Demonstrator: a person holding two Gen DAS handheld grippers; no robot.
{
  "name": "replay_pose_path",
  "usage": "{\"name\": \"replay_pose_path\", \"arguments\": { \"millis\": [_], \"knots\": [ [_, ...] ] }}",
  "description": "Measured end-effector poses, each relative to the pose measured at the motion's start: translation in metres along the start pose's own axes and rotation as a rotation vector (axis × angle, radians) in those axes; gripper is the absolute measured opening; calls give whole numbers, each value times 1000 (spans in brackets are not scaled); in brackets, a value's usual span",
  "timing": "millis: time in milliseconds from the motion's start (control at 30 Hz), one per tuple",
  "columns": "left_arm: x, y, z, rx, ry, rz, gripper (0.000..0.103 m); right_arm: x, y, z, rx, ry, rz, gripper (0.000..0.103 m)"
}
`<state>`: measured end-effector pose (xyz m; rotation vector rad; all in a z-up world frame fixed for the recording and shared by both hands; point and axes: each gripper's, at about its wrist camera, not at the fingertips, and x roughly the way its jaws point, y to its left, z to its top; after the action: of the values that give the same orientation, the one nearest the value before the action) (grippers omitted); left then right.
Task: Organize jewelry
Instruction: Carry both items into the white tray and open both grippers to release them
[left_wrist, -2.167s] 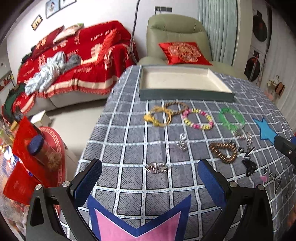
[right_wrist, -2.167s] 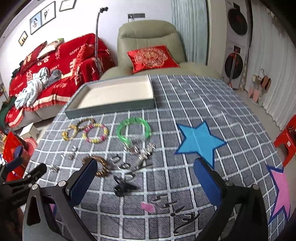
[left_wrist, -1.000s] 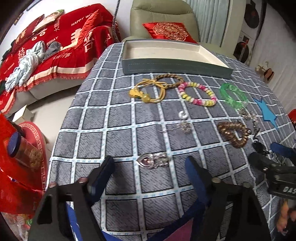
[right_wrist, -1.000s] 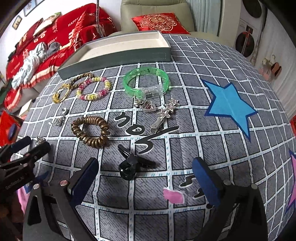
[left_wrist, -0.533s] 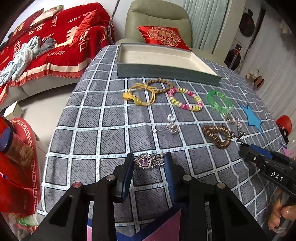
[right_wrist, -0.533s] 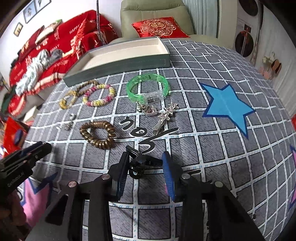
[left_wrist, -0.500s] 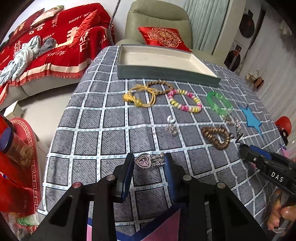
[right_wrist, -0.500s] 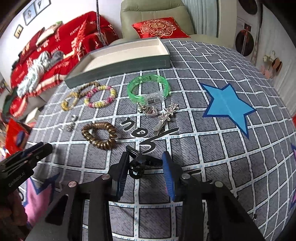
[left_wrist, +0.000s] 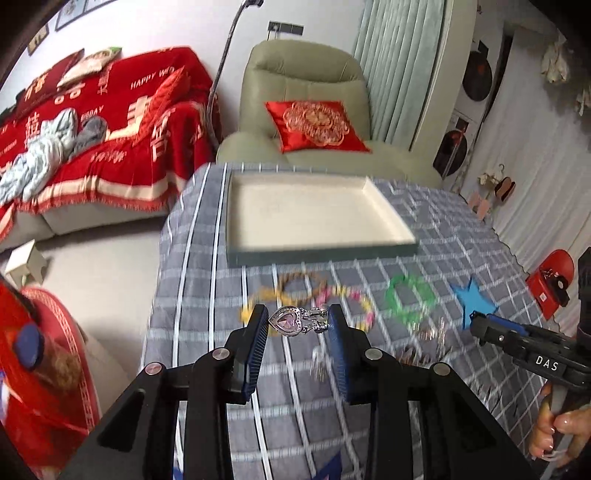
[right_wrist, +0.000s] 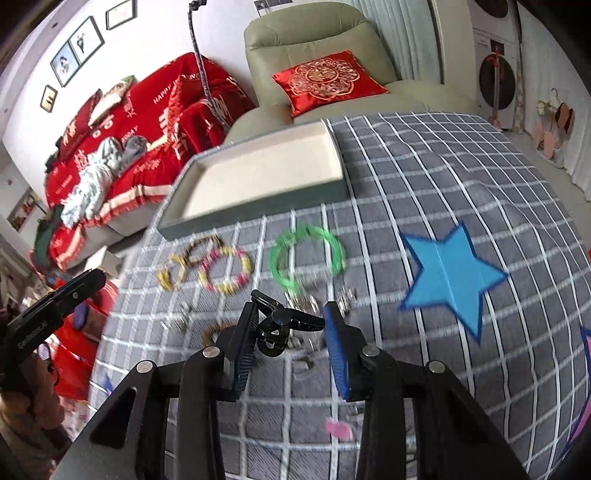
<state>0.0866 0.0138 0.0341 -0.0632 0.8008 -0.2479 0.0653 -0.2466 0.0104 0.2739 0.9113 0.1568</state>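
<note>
My left gripper (left_wrist: 298, 323) is shut on a silver heart pendant with a pink stone (left_wrist: 291, 322) and holds it lifted above the checked cloth. My right gripper (right_wrist: 290, 325) is shut on a black hair clip (right_wrist: 281, 325), also raised off the table. Beyond both lies the shallow grey tray (left_wrist: 321, 253) (right_wrist: 255, 218) with a cream floor, nothing in it. On the cloth between stay a green bangle (right_wrist: 306, 258) (left_wrist: 408, 299), a pink-and-yellow bead bracelet (right_wrist: 225, 271), a yellow cord bracelet (right_wrist: 171, 273) and a brown spiral hair tie (right_wrist: 214, 332), blurred.
Small silver charms (right_wrist: 345, 295) lie near the green bangle. A blue star patch (right_wrist: 448, 275) marks the cloth at right. The right gripper's body (left_wrist: 528, 350) shows in the left wrist view. A green armchair (left_wrist: 306, 103) stands behind the table, which drops off at left.
Both grippers closed from wide open onto their items, the left on the heart pendant and the right on the black clip, then rose off the cloth with them; the tray now looks closer.
</note>
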Motion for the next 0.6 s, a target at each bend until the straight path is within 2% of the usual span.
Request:
{"name": "replay_pose_path", "arguments": {
  "millis": [133, 267, 367, 467, 600],
  "knots": [
    [4, -6, 42, 31, -47, 16, 49, 4, 3, 45, -14, 4, 15, 39],
    [24, -1, 89, 5, -38, -8, 49, 19, 6, 96, -4, 45, 44, 40],
    [43, 3, 124, -6, -46, 3, 49, 36, 14, 130, -31, 65, 41, 40],
    [67, 7, 149, -24, -40, 0, 49, 61, 19, 157, -35, 82, 55, 39],
    [106, 10, 158, -13, -18, 44, 49, 104, 22, 178, -39, 97, 46, 39]
  ]
}}
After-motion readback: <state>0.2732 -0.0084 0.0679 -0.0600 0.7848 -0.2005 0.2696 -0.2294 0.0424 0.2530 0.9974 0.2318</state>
